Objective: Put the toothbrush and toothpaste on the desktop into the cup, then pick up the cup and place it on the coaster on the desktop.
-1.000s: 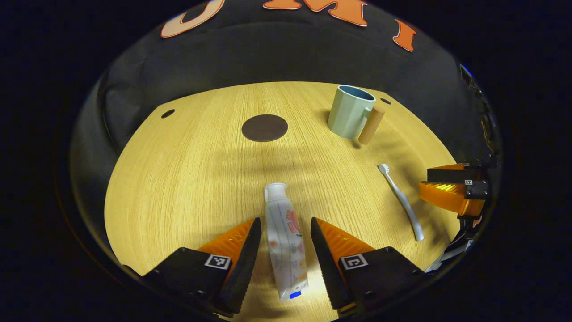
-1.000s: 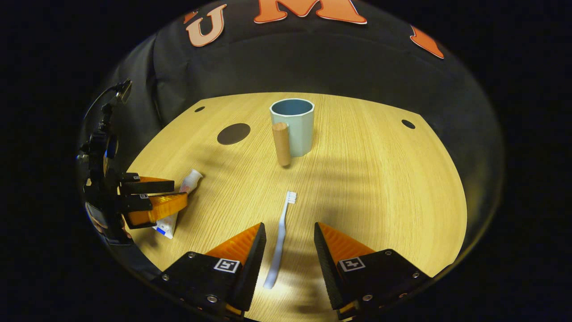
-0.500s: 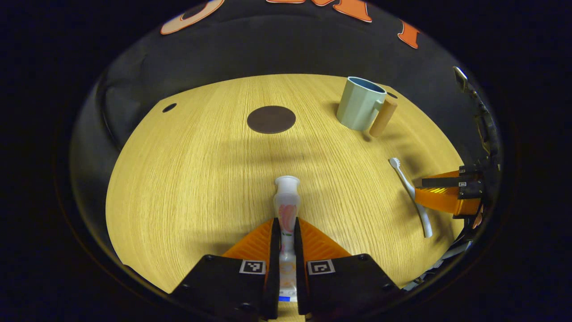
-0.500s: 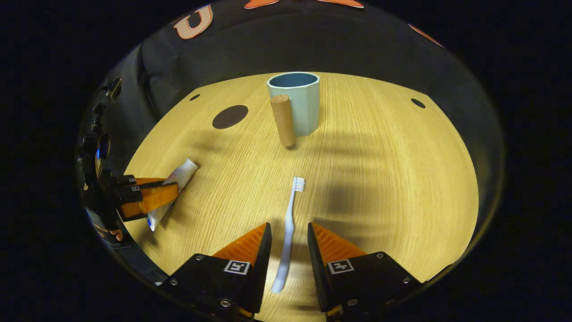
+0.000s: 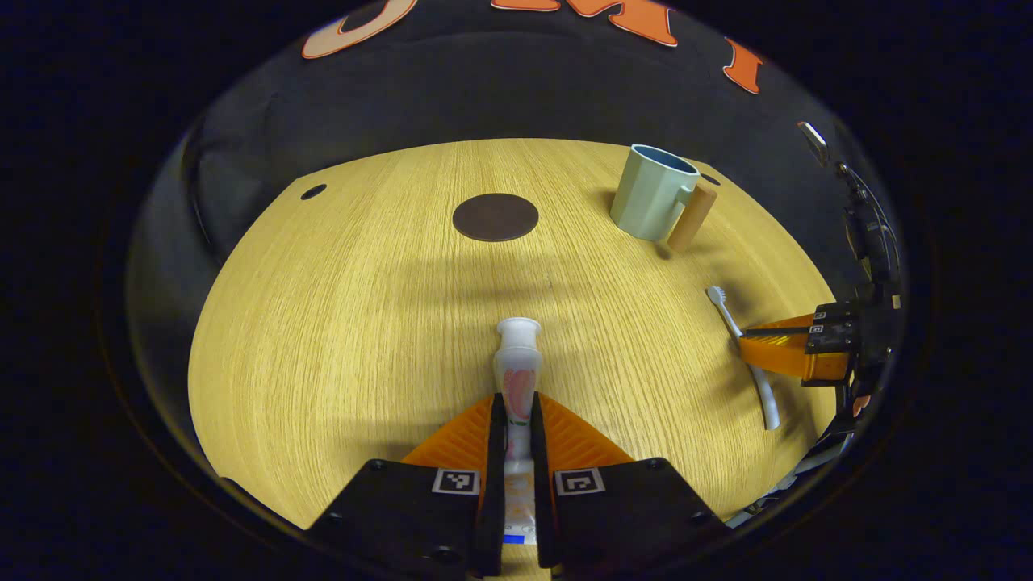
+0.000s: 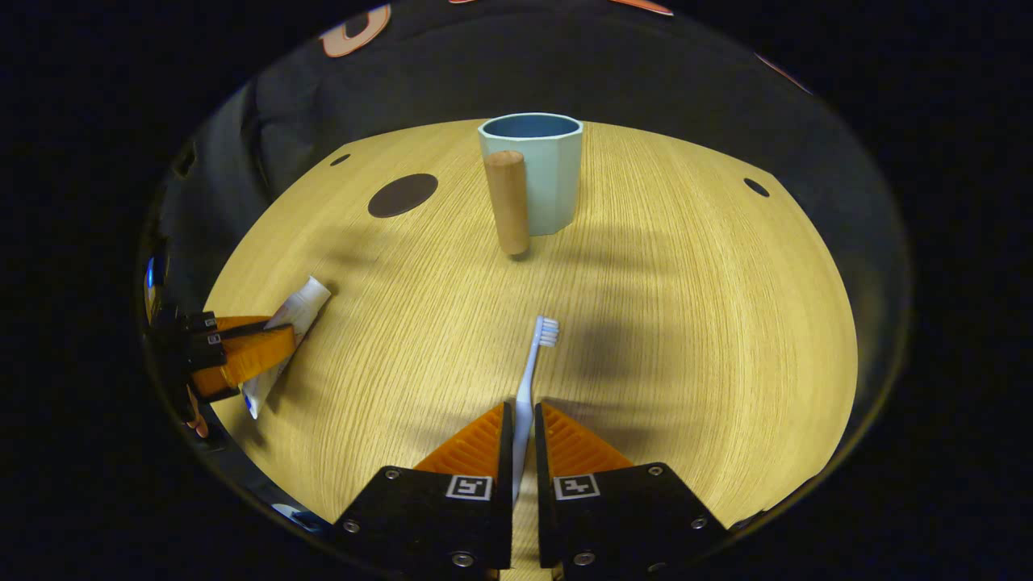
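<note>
Since the earlier frame, right gripper [image 6: 522, 420] has been closed on toothbrush [image 6: 529, 379], lower centre; left gripper [image 5: 515, 411] pinches toothpaste [image 5: 516, 379]. Thin handle may pivot, missing cup [image 6: 534, 169], upper centre.

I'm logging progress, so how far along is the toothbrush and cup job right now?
Nothing is in the cup yet. In hand: left gripper shut on the toothpaste, right gripper shut on the toothbrush. Left: drop both in, then move the cup onto the coaster.
</note>
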